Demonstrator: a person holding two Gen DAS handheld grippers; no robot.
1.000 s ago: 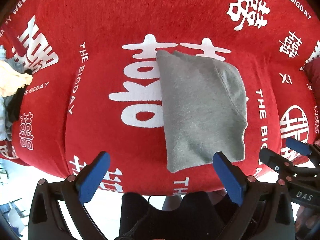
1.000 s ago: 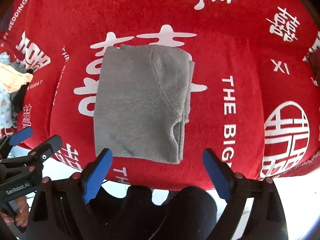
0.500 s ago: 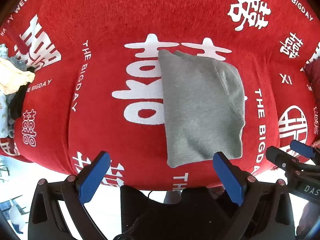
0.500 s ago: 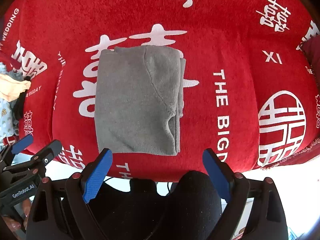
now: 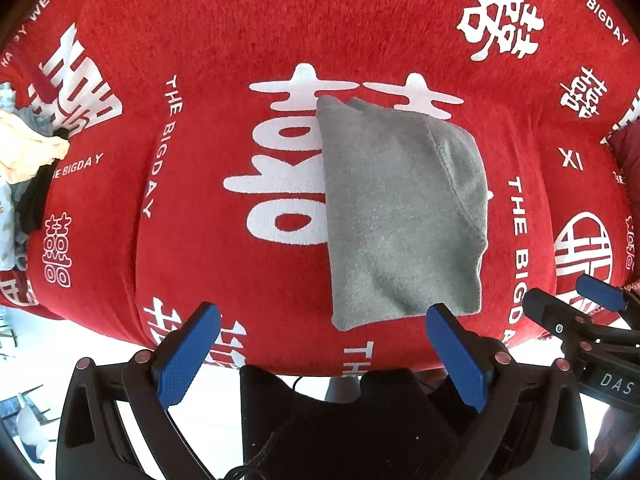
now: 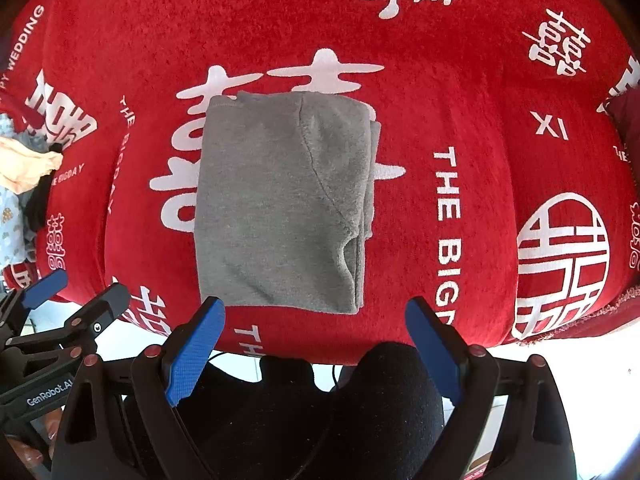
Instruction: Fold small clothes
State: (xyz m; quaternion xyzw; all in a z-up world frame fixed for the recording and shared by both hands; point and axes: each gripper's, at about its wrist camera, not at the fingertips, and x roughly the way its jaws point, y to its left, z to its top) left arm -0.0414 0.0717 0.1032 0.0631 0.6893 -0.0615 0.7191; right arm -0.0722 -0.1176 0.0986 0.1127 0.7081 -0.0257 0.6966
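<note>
lying flat, folded: grey garment (image 6: pixel 280 208) | left gripper (image 5: pixel 320 352) spread | right gripper (image 6: pixel 312 344) spread

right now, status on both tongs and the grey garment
Left tongs open, empty. Right tongs open, empty. Grey garment folded flat on the red cloth. Clothes pile off at the far left, nothing blocking.

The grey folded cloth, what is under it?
The grey folded cloth lies on a red cover, hiding part of a big white character. Nothing else shows beneath.
</note>
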